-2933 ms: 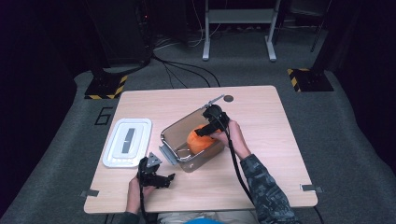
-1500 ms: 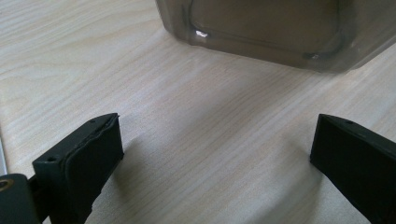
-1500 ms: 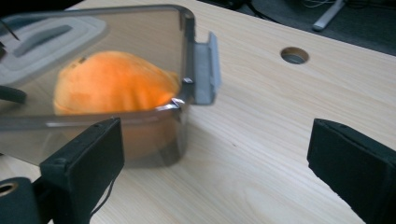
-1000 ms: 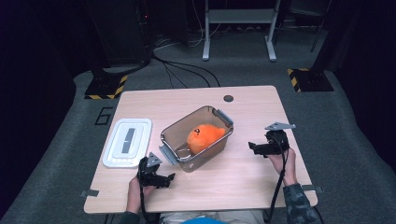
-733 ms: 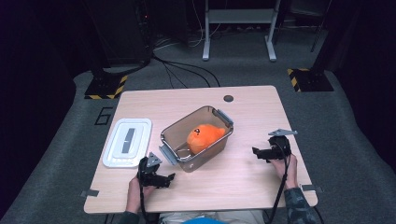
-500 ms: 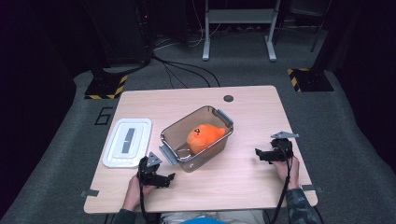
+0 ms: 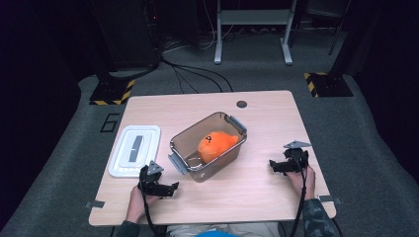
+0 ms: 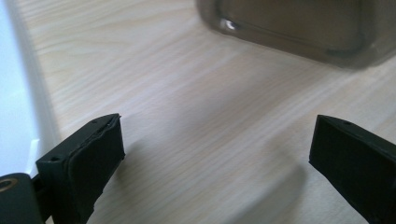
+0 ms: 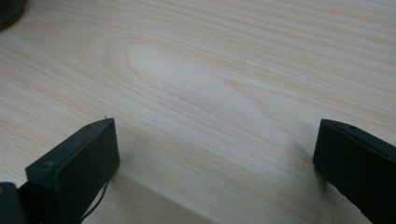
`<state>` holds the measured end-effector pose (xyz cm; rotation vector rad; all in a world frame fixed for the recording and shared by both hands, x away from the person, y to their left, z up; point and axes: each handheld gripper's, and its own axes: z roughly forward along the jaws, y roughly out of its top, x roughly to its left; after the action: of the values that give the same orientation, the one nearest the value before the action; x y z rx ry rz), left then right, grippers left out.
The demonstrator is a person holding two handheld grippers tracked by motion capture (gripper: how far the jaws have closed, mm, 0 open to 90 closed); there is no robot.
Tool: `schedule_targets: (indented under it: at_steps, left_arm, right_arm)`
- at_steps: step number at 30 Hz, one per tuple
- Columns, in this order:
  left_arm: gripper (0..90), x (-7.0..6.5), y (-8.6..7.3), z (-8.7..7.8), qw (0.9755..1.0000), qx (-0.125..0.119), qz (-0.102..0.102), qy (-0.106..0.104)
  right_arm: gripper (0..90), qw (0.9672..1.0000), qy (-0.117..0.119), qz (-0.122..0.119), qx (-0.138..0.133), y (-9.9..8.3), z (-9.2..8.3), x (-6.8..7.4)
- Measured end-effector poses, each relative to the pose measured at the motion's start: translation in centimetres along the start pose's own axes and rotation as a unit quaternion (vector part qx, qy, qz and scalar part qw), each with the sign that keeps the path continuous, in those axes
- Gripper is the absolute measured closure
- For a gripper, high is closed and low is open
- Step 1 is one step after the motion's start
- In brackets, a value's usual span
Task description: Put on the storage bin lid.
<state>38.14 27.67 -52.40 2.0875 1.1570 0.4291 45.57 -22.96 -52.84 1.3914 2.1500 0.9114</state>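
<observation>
A clear grey plastic box stands in the middle of the wooden table, with an orange plush toy lying inside it. My left gripper rests near the front edge, left of the box, open and with nothing between its jaws; in the left gripper view the left gripper faces bare wood below the box wall. My right gripper sits low over the table right of the box. Its jaws have just been opening, and in the right gripper view the right gripper has nothing in it.
A white lid lies flat left of the box, just beyond my left gripper, and its edge shows in the left gripper view. A dark round hole marks the table's far side. Dark floor with cables surrounds the table.
My right gripper has left the box, where it was at the toy, gone to the table's right side and sunk toward the wood. The toy stays in the box. My left hand has kept still.
</observation>
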Motion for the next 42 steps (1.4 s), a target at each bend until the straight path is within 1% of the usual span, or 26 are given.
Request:
schedule_targets:
  at_steps: [1,6,10,13,14,17,20,21,22,24,25,26,27,28,31,34,35,36,37,38,39,40,41,42]
  left_arm:
    - [3.1,0.2,0.1,-0.3,1.0,0.001,-0.002,0.006]
    - [3.2,1.1,0.4,-1.2,0.9996,-0.012,-0.015,0.022]
    - [2.9,2.3,0.7,-1.7,0.9991,-0.016,-0.022,0.031]
    - [2.8,3.2,1.0,-2.0,0.9984,-0.019,-0.031,0.044]
    - [2.9,3.6,1.1,-2.2,0.998,-0.021,-0.031,0.051]
    - [3.6,4.6,1.7,-2.6,0.996,-0.029,-0.043,0.072]
    - [2.1,5.7,2.1,-2.9,0.9945,-0.036,-0.055,0.081]
    - [1.6,5.7,2.1,-2.9,0.9945,-0.036,-0.055,0.081]
    - [1.5,6.4,2.4,-3.0,0.9935,-0.041,-0.06,0.088]
    - [1.2,7.3,2.8,-3.1,0.9927,-0.04,-0.064,0.094]
    - [1.2,7.3,2.8,-3.1,0.9927,-0.04,-0.064,0.094]
    - [1.2,7.7,2.9,-3.0,0.9914,-0.045,-0.067,0.103]
    - [1.0,8.3,3.2,-3.0,0.9912,-0.041,-0.07,0.105]
    - [0.9,8.6,3.3,-2.9,0.9905,-0.042,-0.074,0.108]
    - [0.9,9.8,3.7,-2.7,0.9884,-0.043,-0.086,0.118]
    - [1.0,10.9,4.2,-2.3,0.9866,-0.036,-0.102,0.122]
    - [1.2,11.2,4.3,-2.2,0.9861,-0.034,-0.099,0.129]
    - [1.2,11.5,4.5,-2.0,0.9856,-0.031,-0.103,0.13]
    - [1.2,11.8,4.6,-1.9,0.9848,-0.029,-0.106,0.134]
    - [1.1,12.2,4.7,-1.8,0.983,-0.024,-0.108,0.147]
    - [1.1,12.2,4.7,-1.8,0.983,-0.024,-0.108,0.147]
    - [0.9,12.7,4.8,-1.5,0.9807,-0.027,-0.114,0.156]
    - [0.9,12.7,4.8,-1.5,0.9807,-0.027,-0.114,0.156]
    - [0.7,13.4,4.9,-1.1,0.9798,-0.016,-0.124,0.156]
  right_arm:
    - [0.0,1.0,0.0,-0.001,0.0,0.0,0.0,0.0]
    - [0.0,1.0,0.001,0.002,0.002,0.0,0.0,0.0]
    - [0.0,1.0,0.0,0.003,0.002,0.0,0.0,0.0]
    - [0.0,1.0,0.0,0.0,0.002,0.0,0.0,0.0]
    - [0.0,1.0,0.0,-0.002,0.002,0.0,0.0,0.0]
    - [0.0,1.0,0.0,-0.005,0.001,0.0,0.0,0.0]
    - [0.0,1.0,0.0,-0.001,0.002,0.0,0.0,0.0]
    - [0.0,1.0,0.0,-0.004,0.001,0.0,0.0,0.0]
    - [0.0,1.0,0.0,-0.005,0.001,0.0,0.0,0.0]
    - [0.0,1.0,0.0,-0.002,0.002,0.0,0.0,0.0]
    - [0.0,1.0,0.0,-0.002,0.002,0.0,0.0,0.0]
    - [0.0,1.0,0.0,-0.004,0.001,0.0,0.0,0.0]
    - [0.0,1.0,0.0,-0.001,0.002,0.0,0.0,0.0]
    - [0.0,1.0,0.0,-0.005,0.001,0.0,0.0,0.0]
    - [0.0,1.0,0.0,-0.002,0.001,0.0,0.0,0.0]
    - [0.0,1.0,0.0,-0.004,0.001,0.0,0.0,0.0]
    - [0.0,1.0,0.0,-0.001,0.002,0.0,0.0,0.0]
    - [0.0,1.0,0.0,-0.005,0.001,0.0,0.0,0.0]
    - [0.0,1.0,0.0,-0.001,0.002,0.0,0.0,0.0]
    - [0.0,1.0,0.0,-0.005,0.001,0.0,0.0,0.0]
    - [0.0,1.0,0.0,-0.004,0.001,0.0,0.0,0.0]
    - [0.0,1.0,0.0,-0.004,0.001,0.0,0.0,0.0]
    - [0.0,1.0,0.0,-0.004,0.001,0.0,0.0,0.0]
    - [0.0,1.0,0.001,-0.002,0.001,0.0,0.0,0.0]
